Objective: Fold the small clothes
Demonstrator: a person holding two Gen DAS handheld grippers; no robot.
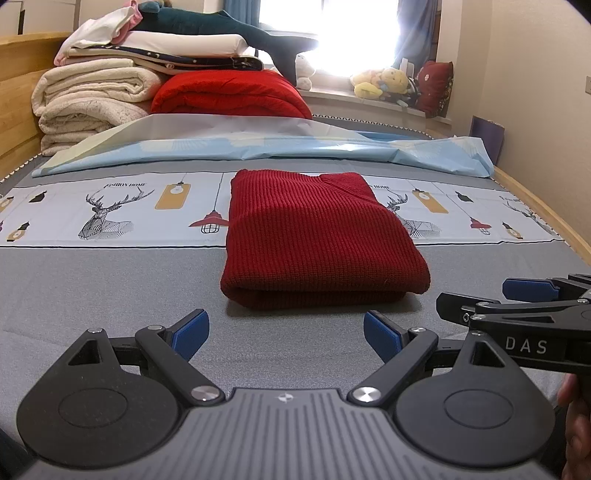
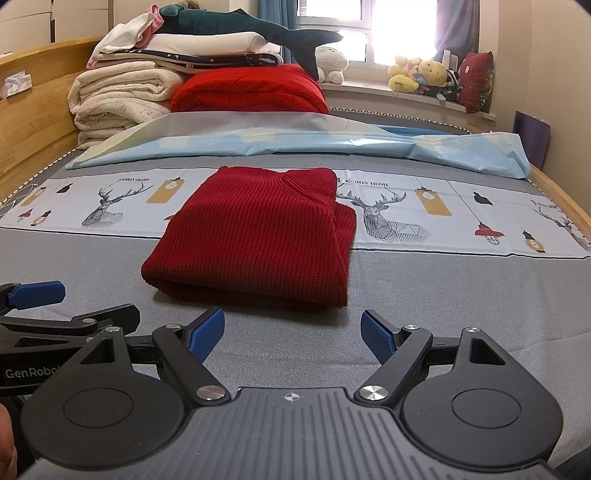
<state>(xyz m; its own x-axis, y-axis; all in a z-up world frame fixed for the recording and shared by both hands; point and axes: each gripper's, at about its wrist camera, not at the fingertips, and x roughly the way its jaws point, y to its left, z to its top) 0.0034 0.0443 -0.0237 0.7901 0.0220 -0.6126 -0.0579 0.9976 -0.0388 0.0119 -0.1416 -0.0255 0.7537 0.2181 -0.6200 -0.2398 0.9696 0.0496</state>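
A dark red knitted sweater (image 1: 317, 236) (image 2: 258, 236) lies folded into a neat rectangle on the grey bed, its far end on the printed sheet. My left gripper (image 1: 286, 334) hovers just short of the near fold, open, with nothing between its blue pads. My right gripper (image 2: 293, 334) is also open and empty, a little in front of the sweater's near right corner. In the left wrist view the right gripper (image 1: 517, 306) shows at the right edge. The left gripper (image 2: 44, 306) shows at the left edge of the right wrist view. A hand is partly visible at each.
A printed sheet (image 1: 110, 210) with deer and lamps crosses the bed, and a pale blue cover (image 1: 258, 147) lies behind it. Folded blankets (image 1: 92, 96), a red quilt (image 1: 229, 92) and a plush shark (image 1: 221, 26) are stacked at the head. Wooden rails (image 2: 33, 110) edge the bed; soft toys (image 2: 421, 74) line the windowsill.
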